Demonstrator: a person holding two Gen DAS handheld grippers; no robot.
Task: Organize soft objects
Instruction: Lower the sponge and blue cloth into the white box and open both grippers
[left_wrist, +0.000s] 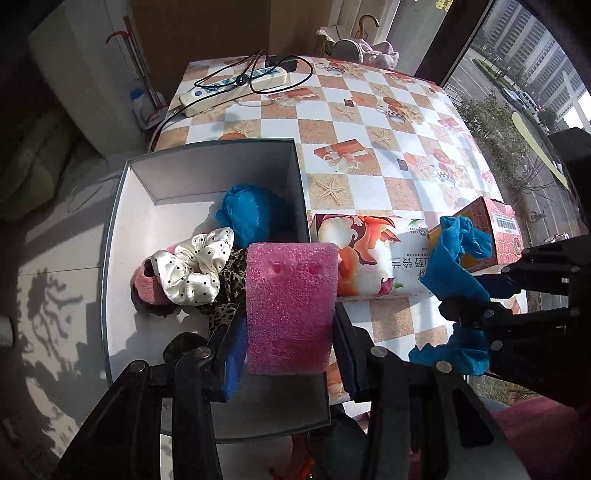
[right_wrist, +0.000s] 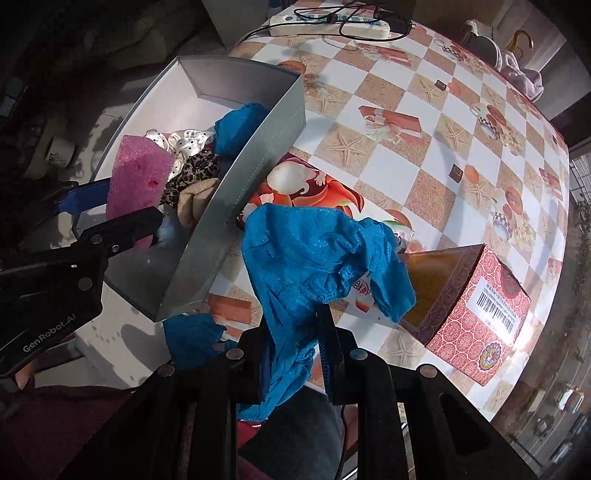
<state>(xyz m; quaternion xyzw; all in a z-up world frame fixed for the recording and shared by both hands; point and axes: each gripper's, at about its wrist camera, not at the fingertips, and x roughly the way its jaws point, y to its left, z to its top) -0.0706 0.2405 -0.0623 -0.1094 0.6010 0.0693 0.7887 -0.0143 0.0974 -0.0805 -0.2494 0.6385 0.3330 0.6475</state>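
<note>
the left gripper (left_wrist: 290, 332) clamps a pink sponge (left_wrist: 291, 306) between its fingers, over the near end of the grey box (left_wrist: 221, 162). ahead of those fingers lie a polka-dot scrunchie (left_wrist: 195, 269) and a blue bundle (left_wrist: 247, 214). the right gripper (right_wrist: 291, 354) pinches a blue cloth (right_wrist: 314, 258), hanging above the checkered tablecloth (right_wrist: 424, 147). beyond its fingertips sits a red carton (right_wrist: 480, 317); a power strip (left_wrist: 236, 86) lies at the far edge, a window (left_wrist: 517, 55) beyond.
</note>
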